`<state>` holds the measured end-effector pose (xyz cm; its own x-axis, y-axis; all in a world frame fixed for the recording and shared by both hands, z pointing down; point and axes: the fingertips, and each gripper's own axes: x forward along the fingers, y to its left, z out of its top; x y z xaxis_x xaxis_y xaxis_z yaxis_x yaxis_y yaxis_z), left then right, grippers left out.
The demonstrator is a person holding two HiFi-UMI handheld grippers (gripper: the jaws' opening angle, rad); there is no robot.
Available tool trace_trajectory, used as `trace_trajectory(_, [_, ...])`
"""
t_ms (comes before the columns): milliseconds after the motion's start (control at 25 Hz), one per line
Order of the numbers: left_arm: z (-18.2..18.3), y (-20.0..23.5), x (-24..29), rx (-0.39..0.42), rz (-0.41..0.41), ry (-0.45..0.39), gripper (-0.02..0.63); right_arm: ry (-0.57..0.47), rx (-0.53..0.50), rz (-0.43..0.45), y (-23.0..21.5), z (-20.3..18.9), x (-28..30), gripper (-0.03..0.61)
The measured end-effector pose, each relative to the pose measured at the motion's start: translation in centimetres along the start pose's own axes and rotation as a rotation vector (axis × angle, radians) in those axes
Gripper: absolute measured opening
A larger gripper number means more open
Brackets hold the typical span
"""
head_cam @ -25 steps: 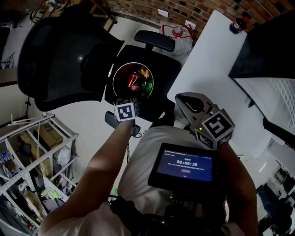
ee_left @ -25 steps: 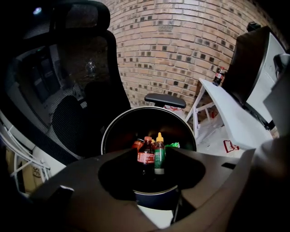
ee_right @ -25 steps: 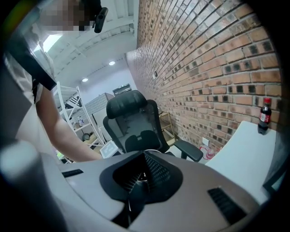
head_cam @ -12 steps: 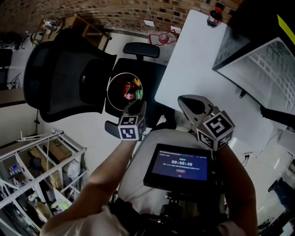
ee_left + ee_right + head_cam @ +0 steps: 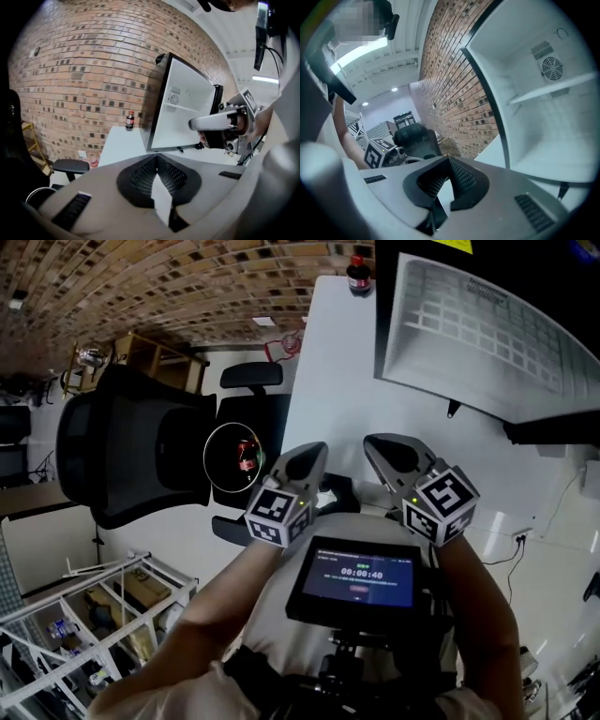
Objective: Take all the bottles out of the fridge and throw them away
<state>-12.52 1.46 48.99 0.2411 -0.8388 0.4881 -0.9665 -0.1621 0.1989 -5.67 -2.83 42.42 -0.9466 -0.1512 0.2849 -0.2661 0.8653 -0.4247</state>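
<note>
L gripper [image 5: 309,454] jaws pressed together, empty; R gripper [image 5: 382,446] same. Bin [image 5: 206,465] w/ bottles just left of me, on chair [image 5: 141,456]. Remaining bottle [image 5: 130,120] upright at table's [image 5: 328,362] far end, beside fridge [image 5: 469,324], straight ahead; L prob nearer.

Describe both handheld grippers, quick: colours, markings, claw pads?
Both alike: left claw and right claw have smooth light-grey moulded shells with black ribbed pads inside. Each carries a cube of black-and-white square markers with a small green light. Forearms show no sleeves.
</note>
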Motion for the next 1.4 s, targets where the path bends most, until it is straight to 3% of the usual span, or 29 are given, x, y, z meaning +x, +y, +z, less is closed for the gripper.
trace_trajectory(320, [6.9, -6.6, 4.8, 0.073, -0.162, -0.076, 0.005, -0.099, -0.018, -0.118, -4.4, 2.0, -6.4, 0.005])
trace_trajectory(680, [11.7, -13.9, 9.5, 0.111, -0.305, -0.127, 0.005, -0.207, -0.007, -0.273, -9.2, 3.5, -14.8, 0.004])
trace_trajectory(1400, [15.2, -22.6, 12.3, 0.169, -0.447, -0.142, 0.005, -0.265, -0.037, -0.389, -12.1, 4.1, -22.3, 0.003])
